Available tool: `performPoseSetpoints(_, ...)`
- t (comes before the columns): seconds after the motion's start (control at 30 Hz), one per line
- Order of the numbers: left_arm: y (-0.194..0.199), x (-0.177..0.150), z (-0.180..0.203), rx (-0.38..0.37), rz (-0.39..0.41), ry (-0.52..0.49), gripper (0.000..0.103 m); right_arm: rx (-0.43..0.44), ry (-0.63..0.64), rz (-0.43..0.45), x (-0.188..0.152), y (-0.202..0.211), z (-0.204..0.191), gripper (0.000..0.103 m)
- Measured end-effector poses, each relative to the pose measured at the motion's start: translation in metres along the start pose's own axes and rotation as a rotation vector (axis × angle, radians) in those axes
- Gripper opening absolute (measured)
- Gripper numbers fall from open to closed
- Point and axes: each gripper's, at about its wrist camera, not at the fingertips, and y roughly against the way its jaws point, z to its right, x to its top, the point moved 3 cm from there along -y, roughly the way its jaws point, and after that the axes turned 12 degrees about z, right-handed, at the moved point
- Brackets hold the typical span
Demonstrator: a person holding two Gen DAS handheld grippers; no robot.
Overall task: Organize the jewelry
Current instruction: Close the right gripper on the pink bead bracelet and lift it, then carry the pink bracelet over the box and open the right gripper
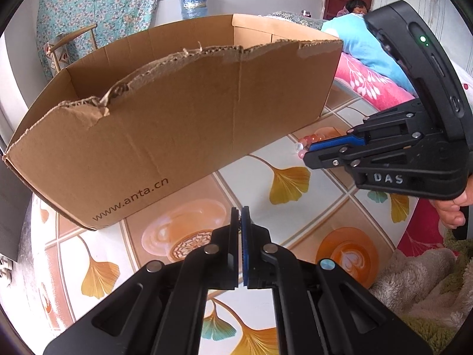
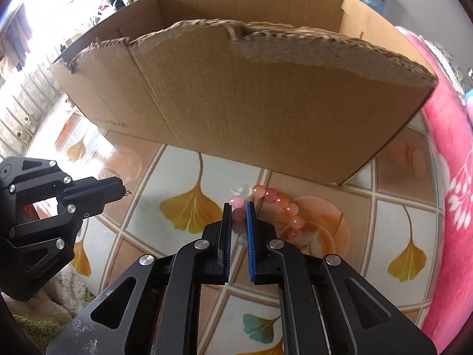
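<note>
A bracelet of pink and orange beads [image 2: 280, 204] lies on the patterned tablecloth in front of a cardboard box [image 2: 251, 103]. My right gripper [image 2: 239, 207] is closed on the bracelet's left side, with beads pinched between its pads. In the left wrist view the right gripper [image 1: 307, 151] shows at the right, with beads [image 1: 301, 148] at its tip. My left gripper [image 1: 240, 211] is shut; a small metal hook, likely an earring [image 2: 127, 192], sticks out of its tip in the right wrist view. The box [image 1: 177, 112] is open-topped with torn edges.
A round table with a ginkgo-leaf tablecloth [image 1: 289, 183] holds everything. A pink blanket [image 2: 455, 177] lies to the right, a fluffy beige cloth [image 1: 419, 281] at the near edge. A person [image 1: 357, 7] sits far behind.
</note>
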Motion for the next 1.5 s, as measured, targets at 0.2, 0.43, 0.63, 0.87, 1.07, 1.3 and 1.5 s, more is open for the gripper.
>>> performPoseSetpoints(0.2, 0.02, 0.014, -0.007, -0.002, 0.058, 0.011, 0.001, 0.079, -0.2, 0.083, 0.019, 0.035, 0.032, 0.007)
performPoseSetpoints(0.43, 0.066, 0.048, -0.018, -0.039, 0.173, 0.039, 0.001, 0.269, -0.437, 0.247, 0.04, 0.084, 0.065, 0.007)
performPoseSetpoints(0.63, 0.109, 0.092, -0.026, -0.057, 0.303, 0.031, 0.001, 0.375, -0.451, 0.387, 0.065, 0.126, 0.068, 0.007)
performPoseSetpoints(0.87, 0.09, 0.132, -0.053, 0.006, 0.317, 0.049, 0.001, 0.435, -0.412, 0.489, 0.1, 0.129, 0.068, 0.007)
performPoseSetpoints(1.07, 0.021, 0.136, -0.101, 0.024, 0.125, 0.166, 0.001, 0.418, -0.398, 0.478, 0.118, 0.099, 0.068, 0.007)
performPoseSetpoints(1.3, -0.036, 0.124, -0.134, -0.026, -0.087, 0.328, 0.002, 0.405, -0.396, 0.438, 0.12, 0.076, 0.069, 0.007)
performPoseSetpoints(1.5, -0.055, 0.119, -0.144, -0.025, -0.15, 0.404, 0.014, 0.392, -0.409, 0.403, 0.12, 0.067, 0.075, 0.007)
